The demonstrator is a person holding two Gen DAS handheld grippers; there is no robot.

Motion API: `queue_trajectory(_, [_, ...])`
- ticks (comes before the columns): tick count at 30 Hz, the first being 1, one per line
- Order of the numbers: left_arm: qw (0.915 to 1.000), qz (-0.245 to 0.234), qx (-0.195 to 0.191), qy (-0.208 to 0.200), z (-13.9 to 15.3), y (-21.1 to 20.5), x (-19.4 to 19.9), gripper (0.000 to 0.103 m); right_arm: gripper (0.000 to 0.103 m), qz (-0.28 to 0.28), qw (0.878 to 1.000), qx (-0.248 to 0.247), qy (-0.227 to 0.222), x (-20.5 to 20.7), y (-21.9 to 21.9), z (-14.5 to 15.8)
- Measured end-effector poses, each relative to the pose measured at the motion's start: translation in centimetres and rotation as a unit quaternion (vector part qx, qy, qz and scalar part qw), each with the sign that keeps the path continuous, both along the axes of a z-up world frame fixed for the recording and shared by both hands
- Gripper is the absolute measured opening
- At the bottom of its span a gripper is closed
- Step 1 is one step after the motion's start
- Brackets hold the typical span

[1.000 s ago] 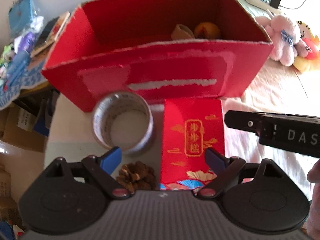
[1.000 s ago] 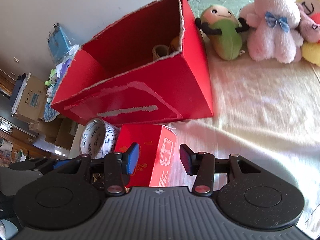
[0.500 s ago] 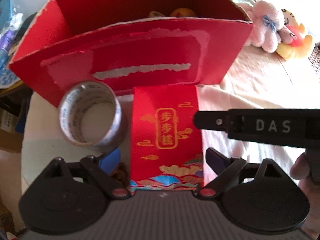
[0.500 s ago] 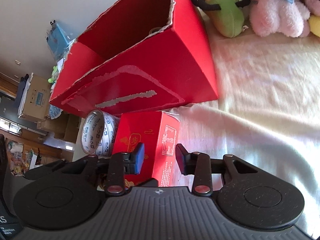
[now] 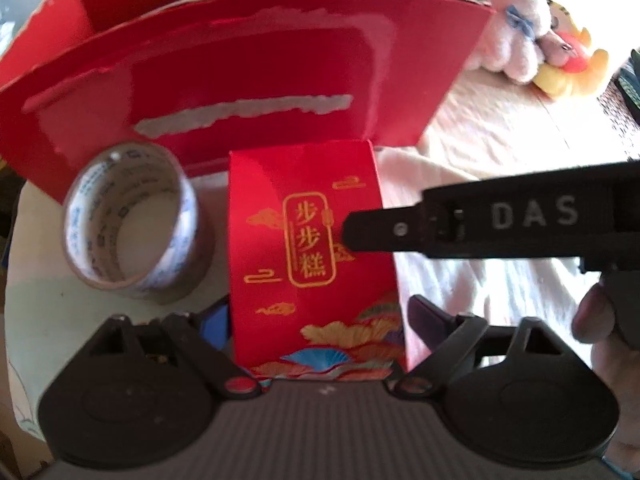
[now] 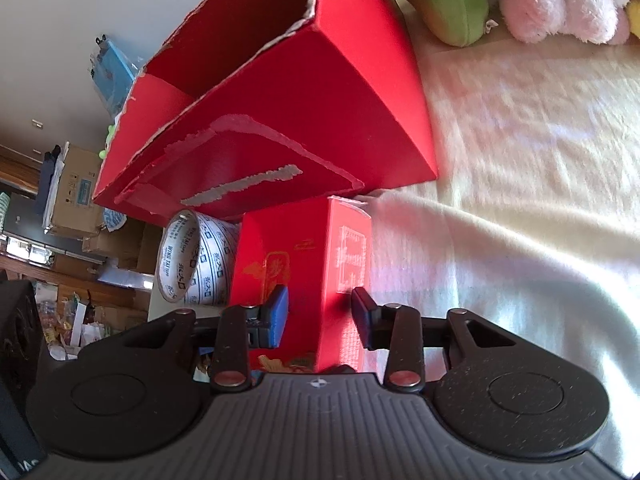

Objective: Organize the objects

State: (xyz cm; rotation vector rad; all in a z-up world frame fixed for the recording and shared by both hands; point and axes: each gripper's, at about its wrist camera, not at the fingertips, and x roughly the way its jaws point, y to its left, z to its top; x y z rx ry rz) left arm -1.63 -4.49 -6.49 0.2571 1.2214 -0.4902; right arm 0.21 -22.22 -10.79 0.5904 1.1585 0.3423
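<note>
A small red box (image 5: 312,248) with gold characters lies flat in front of a big open red carton (image 5: 240,80). My left gripper (image 5: 320,320) straddles the box's near end. Its jaws are closing, with a pad close to each side and no clear press. In the right wrist view my right gripper (image 6: 320,316) sits over the long edge of the small red box (image 6: 304,264), where the top meets the side. Its jaws are opening slightly, and the pads stand just off the box. One of its fingers (image 5: 400,229) reaches across the box top.
A roll of printed tape (image 5: 132,224) lies left of the small box against the carton (image 6: 320,100). Plush toys (image 6: 560,0) and a green plush (image 6: 452,4) sit behind on the cream blanket (image 6: 520,200). A person's hand (image 5: 592,316) holds the right gripper.
The left gripper sank and slid right until it straddled the small red box, hiding the pine cone. The right gripper's finger moved in over the box top and its jaws narrowed.
</note>
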Motion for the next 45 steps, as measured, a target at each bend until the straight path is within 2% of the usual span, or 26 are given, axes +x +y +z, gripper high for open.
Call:
queue_trajectory(9, [0.9985, -0.049, 0.015, -0.022, -0.1, -2.7, -0.8, 0.083, 0.041, -0.017, 1.000, -0.009, 0.003, -0.7, -2.2, 0.2])
queue_trajectory(15, [0.9941, -0.105, 0.001, -0.026, 0.7, -4.5, -1.8, 0.082, 0.040, -0.065, 0.998, -0.018, -0.001, -2.5, -5.1, 1.5])
queue_trajectory(22, [0.9802, -0.188, -0.025, -0.057, 2.8, -7.9, -3.2, 0.082, 0.040, -0.136, 0.988, -0.059, -0.043, -4.7, -7.3, 4.5])
queue_trajectory(29, [0.9651, -0.234, -0.065, -0.098, 5.5, -10.2, -3.3, 0.082, 0.040, -0.196, 0.971, -0.086, -0.108, -5.9, -8.5, 7.7])
queue_trajectory(36, [0.9511, -0.238, -0.094, -0.173, 9.5, -10.5, -2.7, 0.082, 0.041, -0.203, 0.959, -0.094, -0.176, -3.7, -7.6, 11.4])
queue_trajectory(45, [0.9518, -0.176, -0.112, -0.225, 13.5, -7.0, 2.4, 0.082, 0.040, -0.149, 0.962, -0.060, -0.220, 3.3, -4.0, 13.6])
